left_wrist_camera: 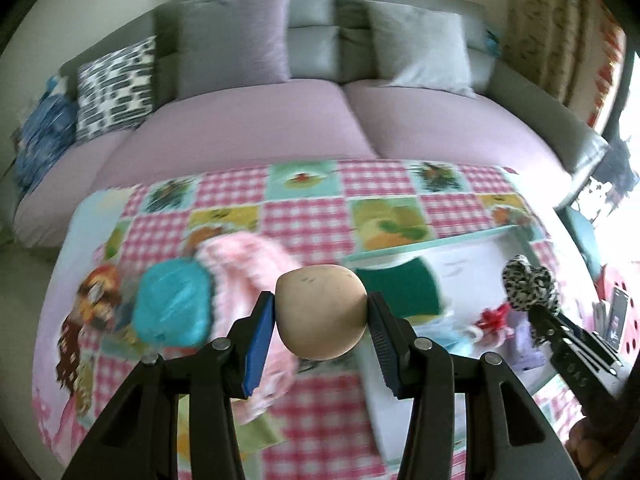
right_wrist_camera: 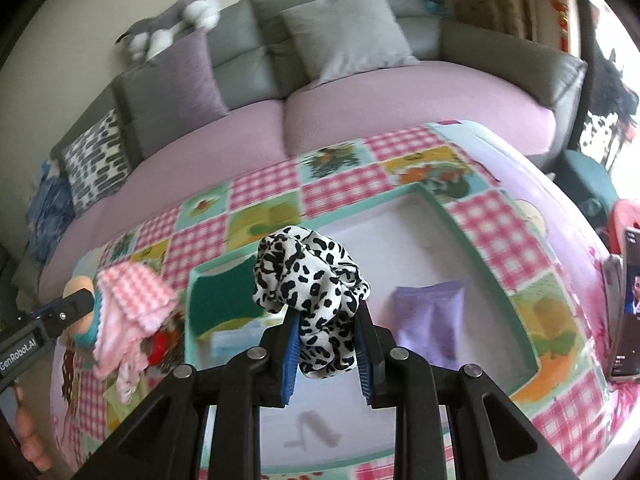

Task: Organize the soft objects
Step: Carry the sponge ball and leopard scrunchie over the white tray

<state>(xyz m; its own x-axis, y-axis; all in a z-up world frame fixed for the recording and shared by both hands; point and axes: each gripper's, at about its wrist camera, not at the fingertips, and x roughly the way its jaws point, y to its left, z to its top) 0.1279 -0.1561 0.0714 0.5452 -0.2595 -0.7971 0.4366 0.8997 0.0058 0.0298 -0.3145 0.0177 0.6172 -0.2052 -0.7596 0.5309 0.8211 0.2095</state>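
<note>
My left gripper (left_wrist_camera: pixel 321 314) is shut on a beige soft ball (left_wrist_camera: pixel 321 312), held above the checked tablecloth (left_wrist_camera: pixel 304 216). My right gripper (right_wrist_camera: pixel 327 344) is shut on a black-and-white spotted fabric scrunchie (right_wrist_camera: pixel 310 284), hanging over a shallow white tray with a mint rim (right_wrist_camera: pixel 452 216). In the left wrist view the scrunchie (left_wrist_camera: pixel 528 282) and the right gripper's black fingers (left_wrist_camera: pixel 560 328) appear at the right. A green sponge (right_wrist_camera: pixel 222 304) and a lilac pouch (right_wrist_camera: pixel 428 320) lie in the tray. A pink knitted cloth (right_wrist_camera: pixel 132 300) and a teal soft object (left_wrist_camera: pixel 172 308) lie left of the tray.
A grey sofa with a mauve seat (left_wrist_camera: pixel 256 120) and several cushions stands behind the table. A plush toy (right_wrist_camera: pixel 176 20) sits on its backrest. A phone (right_wrist_camera: pixel 628 304) leans at the table's right edge. A small red item (left_wrist_camera: pixel 494 316) lies near the tray.
</note>
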